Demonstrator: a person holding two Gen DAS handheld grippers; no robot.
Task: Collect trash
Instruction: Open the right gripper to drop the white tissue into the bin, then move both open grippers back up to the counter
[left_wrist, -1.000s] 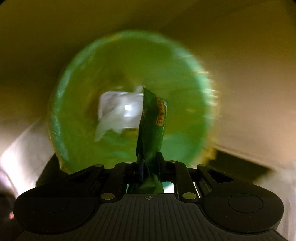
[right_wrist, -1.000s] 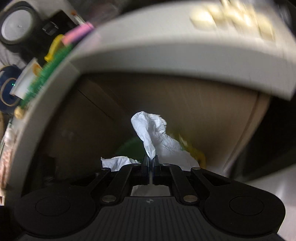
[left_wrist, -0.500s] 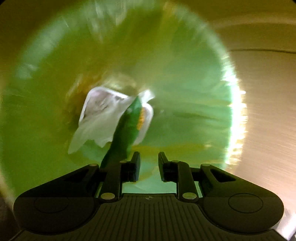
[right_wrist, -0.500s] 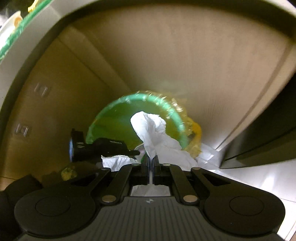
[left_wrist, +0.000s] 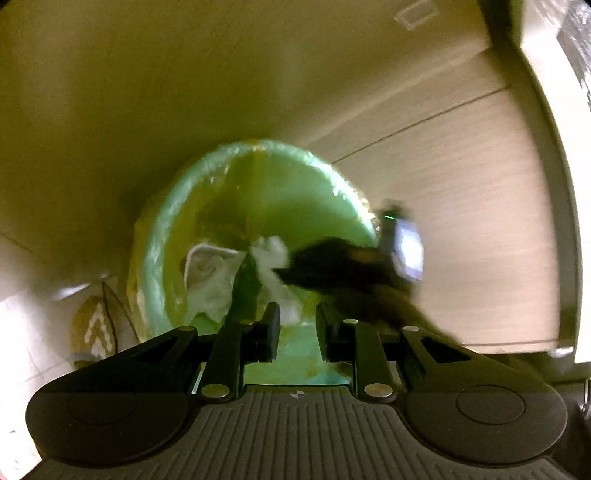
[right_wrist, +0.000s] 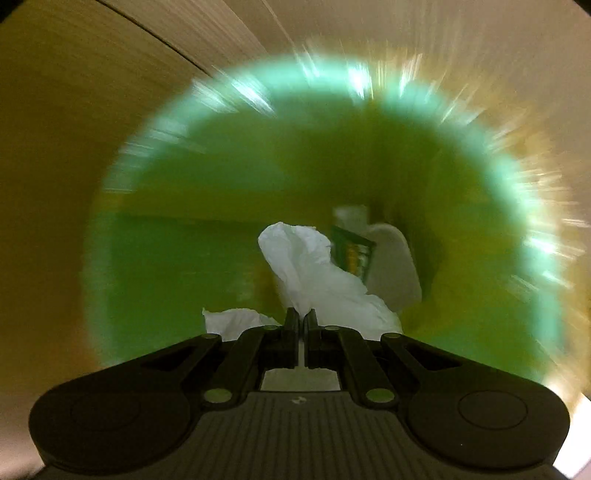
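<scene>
black fingers of the right gripper (right_wrist: 300, 325) are pressed together on a crumpled white tissue (right_wrist: 306, 266), which rises from between the pads and spills to either side of them. beyond it lies the inside of a green bin (right_wrist: 155, 258), lined with a glossy bag; the rim is badly blurred in the right wrist view. down near the bin's bottom, toward its right-hand wall, a green wrapper (right_wrist: 352, 254) with yellow print leans against a pale, flat piece of rubbish (right_wrist: 391, 266) whose kind cannot be made out. the left gripper (left_wrist: 297, 334) has its jaws parted to a narrow gap with nothing between them; only the bin's green floor shows through the gap. just past its left finger, in the left wrist view, the green wrapper (left_wrist: 245, 291) stands tilted inside the bin (left_wrist: 295, 195), free of the pads, against a whitish wrapper or bag (left_wrist: 208, 273) near the left wall. the right gripper (left_wrist: 343, 269) reaches in over the bin's right rim as a dark smear, with the white tissue (left_wrist: 271, 254) at its tip above the middle of the bin. wood-grain panels (left_wrist: 461, 206) stand behind and beside the bin, and a slipper-like thing (left_wrist: 92, 328) lies on the pale floor (left_wrist: 29, 332) to its left.
</scene>
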